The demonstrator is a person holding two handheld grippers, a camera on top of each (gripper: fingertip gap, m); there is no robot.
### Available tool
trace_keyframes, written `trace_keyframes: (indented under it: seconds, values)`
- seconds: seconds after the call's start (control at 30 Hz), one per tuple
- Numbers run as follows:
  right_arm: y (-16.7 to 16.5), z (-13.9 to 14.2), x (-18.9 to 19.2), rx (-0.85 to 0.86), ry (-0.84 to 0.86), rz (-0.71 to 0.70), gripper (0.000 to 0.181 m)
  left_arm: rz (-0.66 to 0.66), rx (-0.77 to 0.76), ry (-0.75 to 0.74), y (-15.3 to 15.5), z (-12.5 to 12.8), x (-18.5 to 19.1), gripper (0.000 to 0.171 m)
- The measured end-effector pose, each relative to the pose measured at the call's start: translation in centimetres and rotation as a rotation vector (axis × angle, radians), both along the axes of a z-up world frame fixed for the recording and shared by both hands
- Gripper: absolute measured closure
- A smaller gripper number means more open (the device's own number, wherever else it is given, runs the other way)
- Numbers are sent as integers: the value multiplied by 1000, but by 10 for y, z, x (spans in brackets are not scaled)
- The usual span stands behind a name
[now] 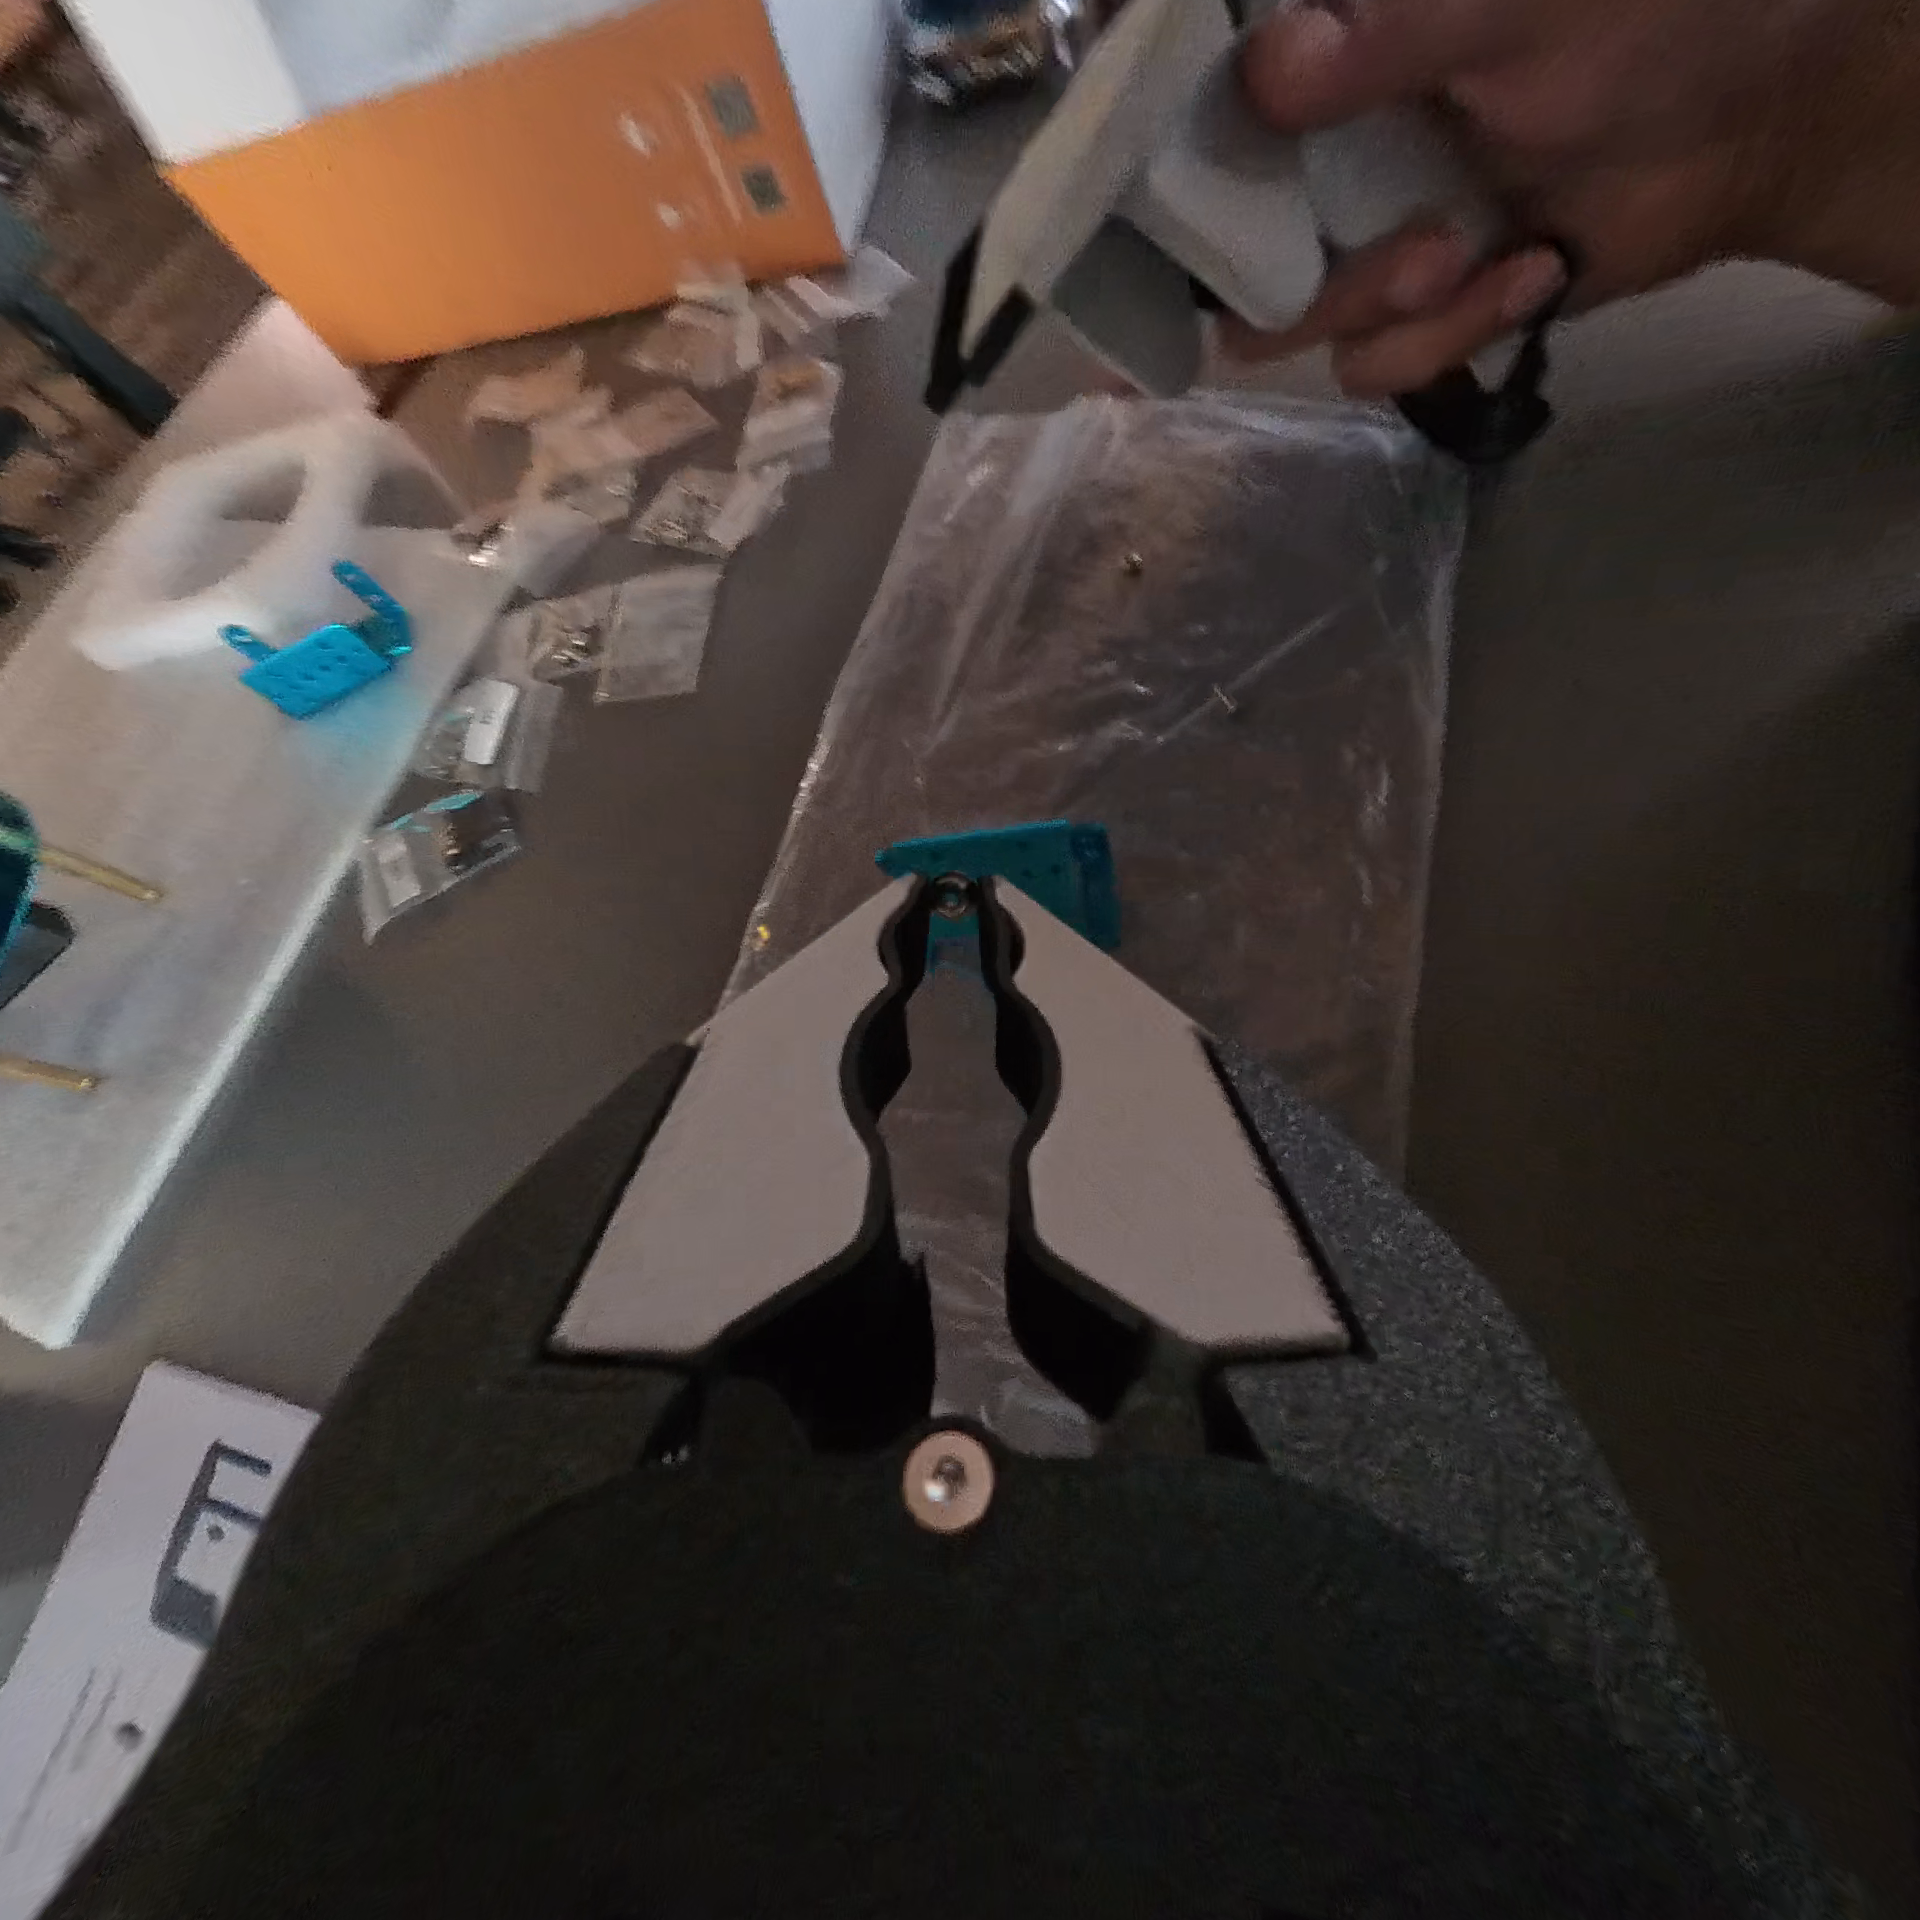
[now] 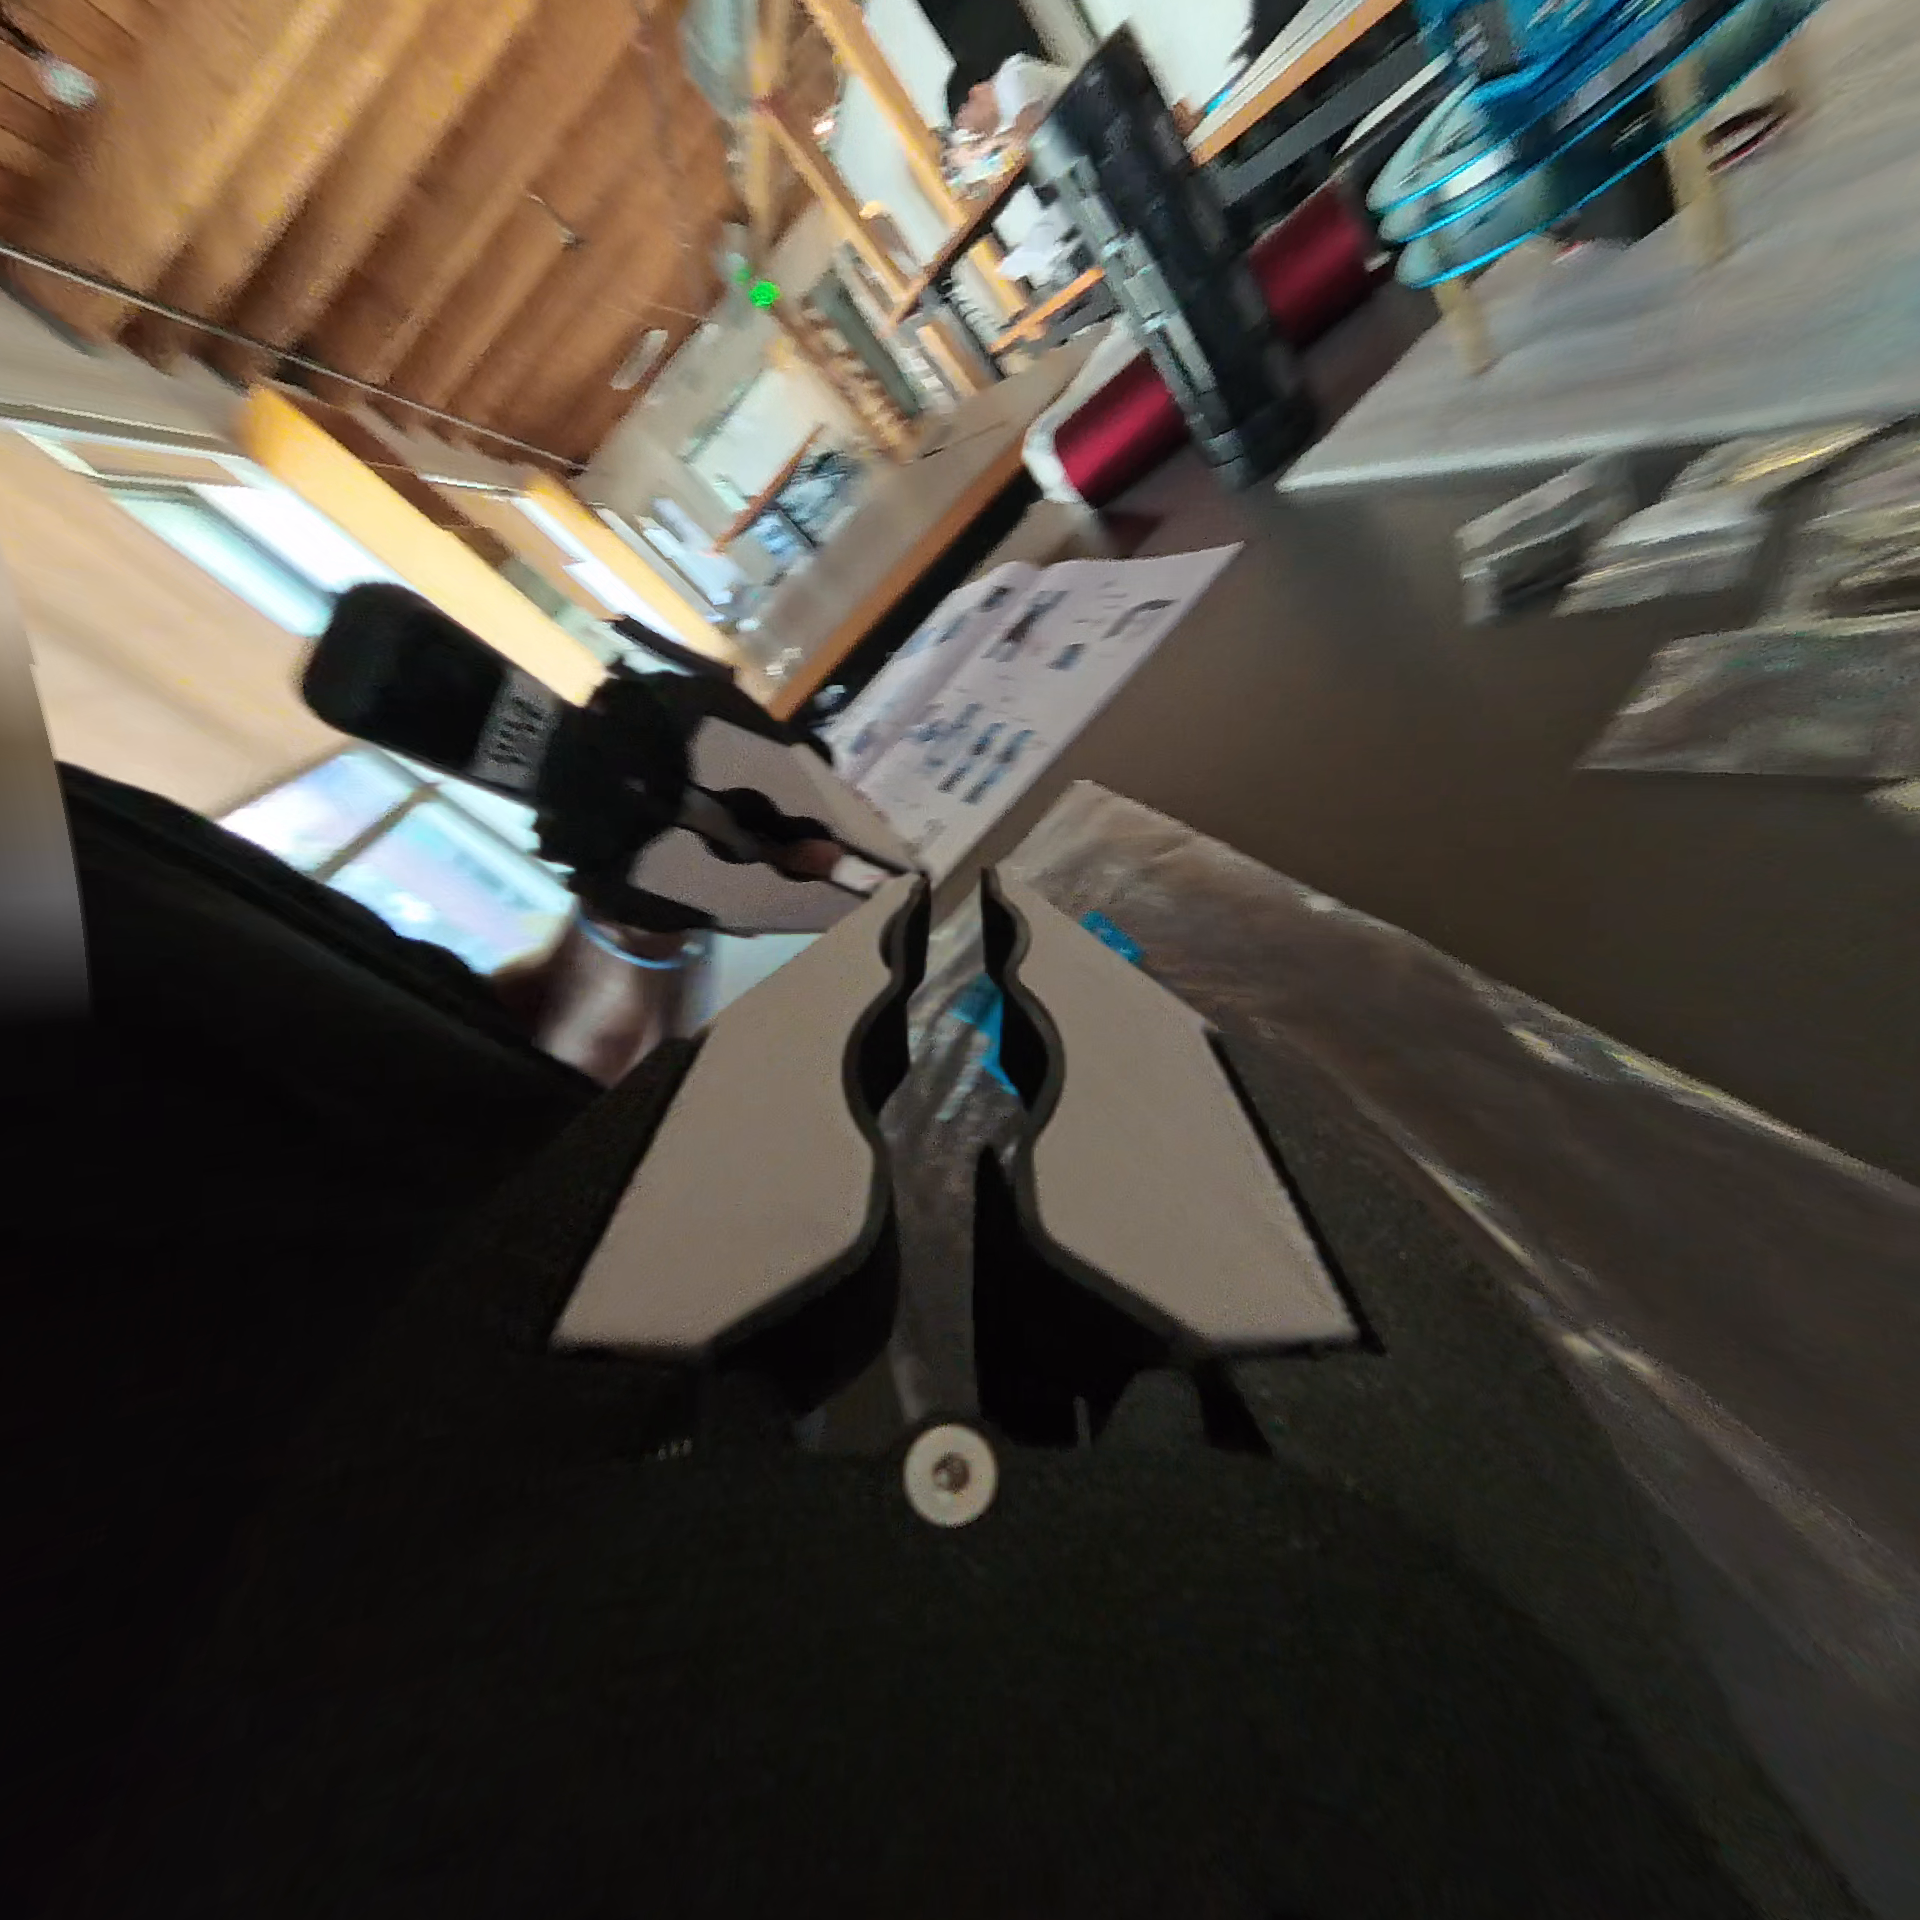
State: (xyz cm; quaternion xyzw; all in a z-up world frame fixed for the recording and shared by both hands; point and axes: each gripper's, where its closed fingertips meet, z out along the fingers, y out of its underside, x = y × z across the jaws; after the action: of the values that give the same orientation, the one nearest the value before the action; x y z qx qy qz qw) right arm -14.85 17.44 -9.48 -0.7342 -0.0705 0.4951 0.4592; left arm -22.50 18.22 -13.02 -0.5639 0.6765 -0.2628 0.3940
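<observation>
Left gripper (image 1: 951, 904) points toward 12 o'clock in its own view, tilted down over a clear plastic bag (image 1: 1143, 665) lying on the grey table (image 1: 1662, 831). Jaws clenched on a small blue metal bracket (image 1: 997, 868) at the tips; a silver screw head (image 1: 948, 902) sits right between the fingertips. Bracket pokes out past the tips toward 1 o'clock, held over the near end of the bag.

Right gripper (image 1: 1195, 384) shows at 1 o'clock in the left wrist view, held by a bare hand (image 1: 1558, 156) wrapped round its white body, fingers aimed down at the far edge of the bag, spread wide apart. One black tip is at or just beside the bag's far corner; contact unclear, blurred.

Right wrist view is heavily tilted and motion-blurred. Own jaws there (image 2: 954, 883) stand released with a clear gap, nothing pinched at the tips. Bag plastic and a blue bit show through the gap. Left gripper (image 2: 821, 852) at 10 o'clock, tips just beside the right one's.

At 9–10 o'clock in the left view: a second blue bracket (image 1: 317, 649) on a white sheet (image 1: 156, 1039), small parts bags (image 1: 623, 540) scattered, an orange box (image 1: 520, 197) at 11 o'clock. An open booklet (image 2: 1018, 665) lies at 12 o'clock in the right view.
</observation>
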Motion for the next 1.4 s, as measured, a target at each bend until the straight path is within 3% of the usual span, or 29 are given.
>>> trace_keyframes:
  seconds: [0.27, 0.5, 1.0, 1.17, 1.3, 1.4]
  values:
    - [-18, 7, 16, 138, -67, -72, 173, -141, 32, 314, 8, -23, 13, 163]
    - [-24, 12, 18, 128, -2, -41, 173, -184, 40, 397, 6, -27, 18, 162]
    - [-30, 12, 10, 112, 17, 10, 172, -135, 17, 393, 9, -24, 18, 154]
    - [-28, 15, 17, 120, 46, -11, 172, -16, -159, 270, 19, -6, -2, 145]
    - [-24, 13, 17, 123, 1, -19, 173, 129, -235, 239, 38, -24, -27, 144]
    - [-19, 11, 12, 127, -53, -6, 172, 180, -193, 243, 44, -43, -29, 145]
